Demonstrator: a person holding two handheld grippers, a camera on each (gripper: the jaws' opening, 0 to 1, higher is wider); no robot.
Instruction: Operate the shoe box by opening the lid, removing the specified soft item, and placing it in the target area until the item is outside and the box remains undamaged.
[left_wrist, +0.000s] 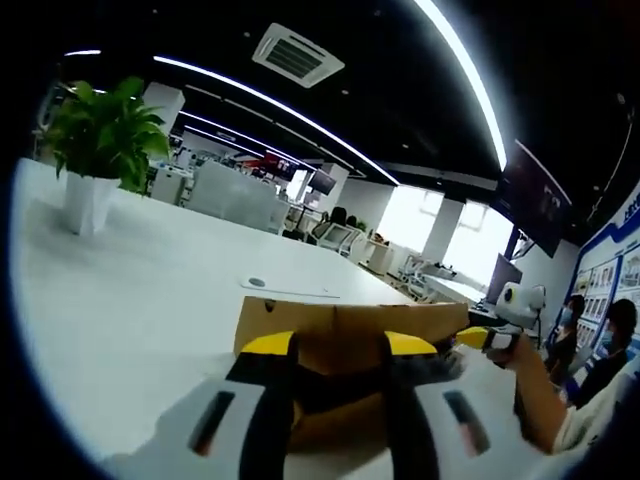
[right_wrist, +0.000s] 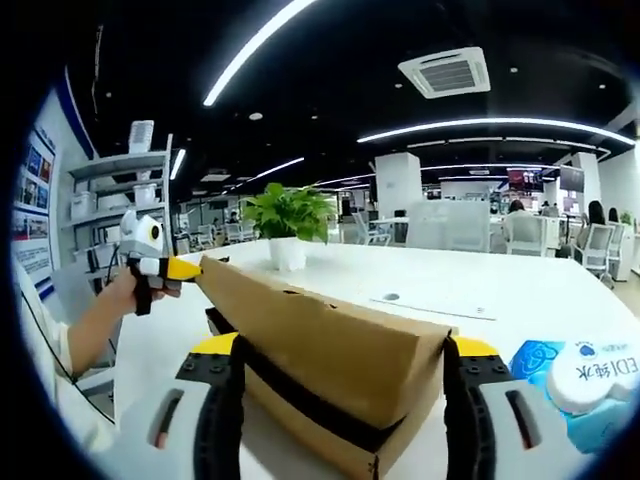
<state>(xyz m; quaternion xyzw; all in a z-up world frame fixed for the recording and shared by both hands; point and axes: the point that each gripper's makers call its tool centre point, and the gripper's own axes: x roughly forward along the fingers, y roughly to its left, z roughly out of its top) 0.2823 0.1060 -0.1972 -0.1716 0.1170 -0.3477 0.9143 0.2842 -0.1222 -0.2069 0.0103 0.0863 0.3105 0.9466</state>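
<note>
In the left gripper view, the left gripper (left_wrist: 340, 372) reaches forward over a white bench (left_wrist: 130, 300), its two black fingers (left_wrist: 268, 400) with yellow tips set on either side of one end of a brown cardboard shoe box (left_wrist: 345, 335). The fingers stand narrow around the box end, and dark lining shows between them; whether they actually press on the cardboard I cannot tell. The box lies on the bench with its top edge running left to right across the view. At the right end of the box, the right gripper (left_wrist: 478, 338) comes in with its yellow tips against the cardboard, held by a person's hand (left_wrist: 522, 352). A potted plant (left_wrist: 100, 140) stands far back on the bench at the left, and a flat sheet (left_wrist: 290, 288) lies on the bench behind the box.

In the right gripper view, the right gripper (right_wrist: 340, 365) has its fingers (right_wrist: 455, 400) wide apart, with the near end of the shoe box (right_wrist: 320, 350) sitting between them and filling the gap. The box stretches away toward the left, where the left gripper (right_wrist: 185, 268) meets its far end with yellow tips, held by a hand (right_wrist: 125, 290). The potted plant (right_wrist: 288, 225) stands behind the box on the bench (right_wrist: 520, 295). A blue packet with a white cap (right_wrist: 580, 385) lies just beside the right finger.
</note>
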